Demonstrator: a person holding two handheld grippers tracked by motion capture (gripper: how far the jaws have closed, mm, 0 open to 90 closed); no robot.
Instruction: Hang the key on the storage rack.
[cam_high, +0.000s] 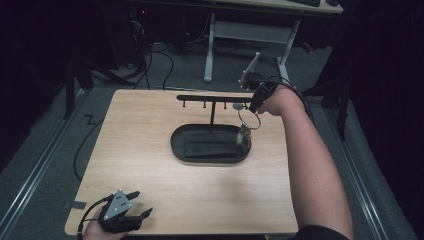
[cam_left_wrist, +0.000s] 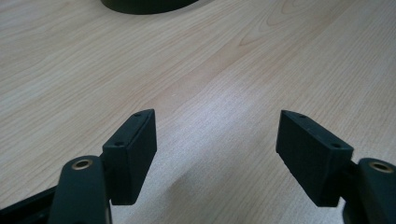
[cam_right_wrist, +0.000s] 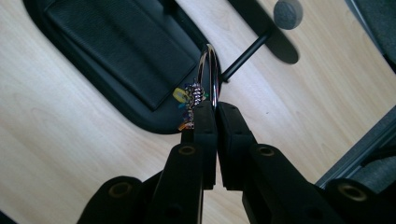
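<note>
A black T-shaped rack with small pegs rises from an oval black tray in the middle of the wooden table. My right gripper hovers by the rack's right end, shut on a metal key ring from which small coloured trinkets dangle above the tray's right end. The right gripper view looks down on that ring, pinched between the two black jaws, with the trinkets beside it. My left gripper rests at the table's near left corner, open, nothing between its fingers.
A grey round cap ends the rack's bar. A dark flat pad lies in the tray. Cables and a white desk frame stand beyond the table's far edge. Bare wood spreads before the left gripper.
</note>
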